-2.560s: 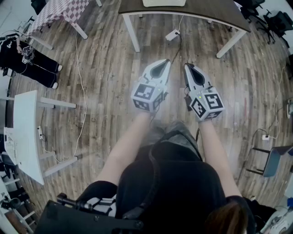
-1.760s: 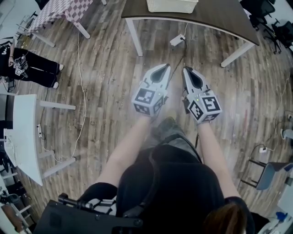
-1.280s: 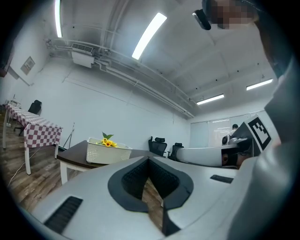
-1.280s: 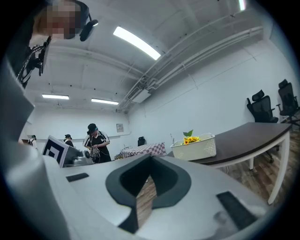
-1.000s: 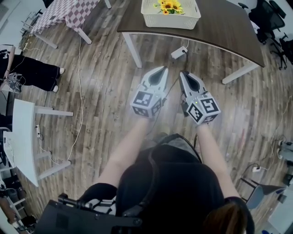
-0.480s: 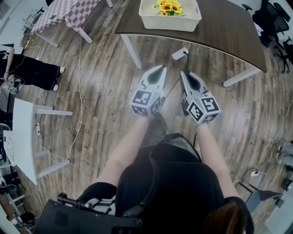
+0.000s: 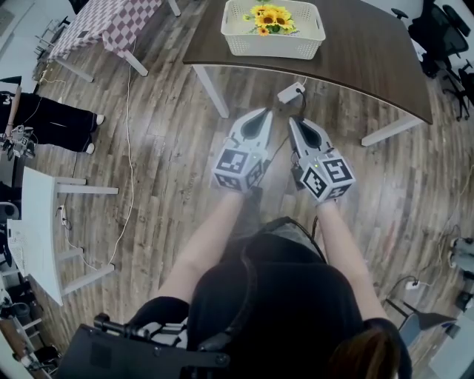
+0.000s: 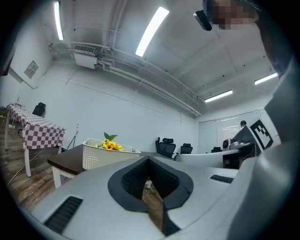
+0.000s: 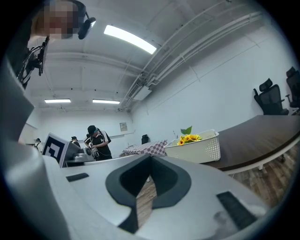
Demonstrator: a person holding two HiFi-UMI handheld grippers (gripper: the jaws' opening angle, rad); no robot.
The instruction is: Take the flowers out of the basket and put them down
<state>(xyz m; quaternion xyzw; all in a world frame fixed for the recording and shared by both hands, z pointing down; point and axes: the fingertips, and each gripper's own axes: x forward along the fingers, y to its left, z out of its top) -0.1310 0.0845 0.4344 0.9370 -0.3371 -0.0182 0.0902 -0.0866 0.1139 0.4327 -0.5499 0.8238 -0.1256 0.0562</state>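
Wood-grain planks point(image 7: 170, 141) cover the floor, grey-brown and streaky, with a thin white cable point(image 7: 132, 148) trailing across them. At the far left stands a flat white side table point(image 7: 41, 215). Beyond it is a person in black clothes point(image 7: 55, 118), and further up a table under a red-and-white checked cloth point(image 7: 111, 18).

The left tongs point(image 7: 259, 115) are pale grey, with a tapered shell and a black-and-white marker cube at the back. They are held out over the floor, jaws clenched on nothing. Their own camera shows the dark ribbed pads meeting at the tip.

Past the tips, a small white power block point(image 7: 290, 92) lies on the floor under the edge of the counter point(image 7: 370, 59), a dark brown slab with a curved edge on white legs. Near its front edge sits the basket point(image 7: 272, 46), white plastic and rectangular, its walls pierced with fine holes. The flowers point(image 7: 270, 16) lie inside it: a small bunch of yellow sunflower heads with dark centres and green leaves, one leaf poking above the rim.

The right tongs point(image 7: 295, 122), of the same build, hang just beside the left pair. They are likewise clamped shut and empty, well short of the basket. Black office chairs point(image 7: 437, 29) cluster at the far right.
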